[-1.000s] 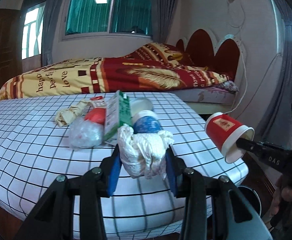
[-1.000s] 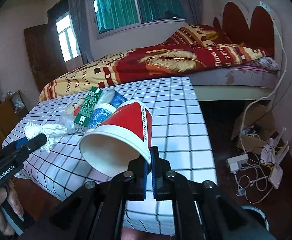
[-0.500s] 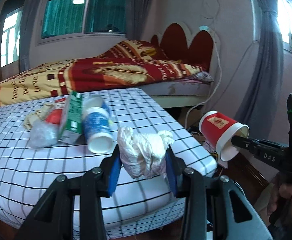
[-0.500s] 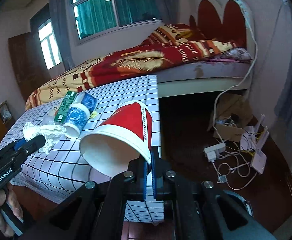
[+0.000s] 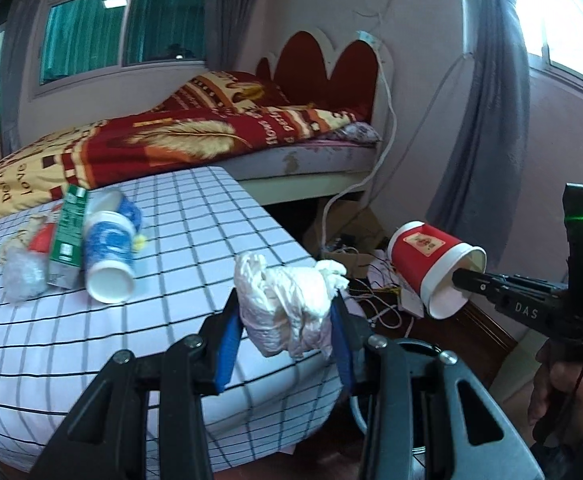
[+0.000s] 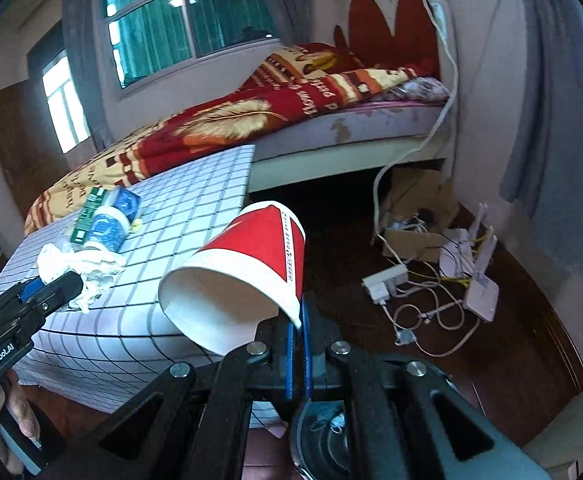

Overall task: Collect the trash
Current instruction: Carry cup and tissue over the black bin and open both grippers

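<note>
Angled downward past the table's (image 5: 195, 216) corner, the left gripper (image 5: 287, 332) pinches a crumpled white wad (image 5: 291, 304) at twelve o'clock, while the right gripper (image 6: 297, 340), at three o'clock, clamps a tilted red cup's (image 6: 251, 264) rim.

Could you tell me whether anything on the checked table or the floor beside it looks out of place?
Yes. On the table, a blue cup lies tipped on its side against a green carton, with crumpled wrappers beside them. On the floor, loose cables lie in a tangle.
</note>
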The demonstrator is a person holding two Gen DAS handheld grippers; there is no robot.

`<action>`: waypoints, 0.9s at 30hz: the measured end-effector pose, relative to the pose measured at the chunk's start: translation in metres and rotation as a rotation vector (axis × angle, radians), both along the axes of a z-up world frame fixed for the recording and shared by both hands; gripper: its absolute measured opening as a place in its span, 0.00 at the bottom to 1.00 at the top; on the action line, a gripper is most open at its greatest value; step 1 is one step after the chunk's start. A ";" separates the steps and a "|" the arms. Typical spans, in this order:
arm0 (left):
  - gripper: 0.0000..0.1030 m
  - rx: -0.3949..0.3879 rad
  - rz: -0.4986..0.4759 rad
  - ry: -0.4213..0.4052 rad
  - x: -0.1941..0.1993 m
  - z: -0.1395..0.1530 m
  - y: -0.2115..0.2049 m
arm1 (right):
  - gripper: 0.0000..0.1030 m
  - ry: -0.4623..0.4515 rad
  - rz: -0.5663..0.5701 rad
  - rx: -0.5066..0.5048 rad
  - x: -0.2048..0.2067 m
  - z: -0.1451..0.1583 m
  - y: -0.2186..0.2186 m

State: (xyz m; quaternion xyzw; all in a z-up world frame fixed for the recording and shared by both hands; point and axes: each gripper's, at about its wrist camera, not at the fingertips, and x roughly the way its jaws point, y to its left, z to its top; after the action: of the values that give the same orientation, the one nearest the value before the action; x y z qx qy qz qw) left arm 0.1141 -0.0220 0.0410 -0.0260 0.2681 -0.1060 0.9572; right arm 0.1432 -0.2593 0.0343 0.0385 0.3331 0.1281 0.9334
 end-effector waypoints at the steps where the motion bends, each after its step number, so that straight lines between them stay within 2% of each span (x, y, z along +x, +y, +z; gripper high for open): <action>1: 0.40 0.001 -0.007 0.001 0.000 -0.001 -0.004 | 0.04 0.004 -0.011 -0.001 -0.001 -0.002 -0.006; 10: 0.40 0.002 -0.119 0.044 0.006 -0.017 -0.056 | 0.04 0.050 -0.107 -0.013 -0.014 -0.021 -0.056; 16: 0.40 0.013 -0.193 0.076 0.005 -0.030 -0.088 | 0.04 0.101 -0.170 -0.026 -0.028 -0.044 -0.093; 27: 0.40 0.072 -0.290 0.192 0.010 -0.077 -0.139 | 0.04 0.216 -0.191 -0.045 -0.039 -0.095 -0.127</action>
State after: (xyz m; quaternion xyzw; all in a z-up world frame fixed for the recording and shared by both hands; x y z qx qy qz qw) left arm 0.1243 -0.1606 -0.0362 0.0374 0.3627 -0.2302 0.9023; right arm 0.1045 -0.3867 -0.0606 0.0628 0.4293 0.0262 0.9006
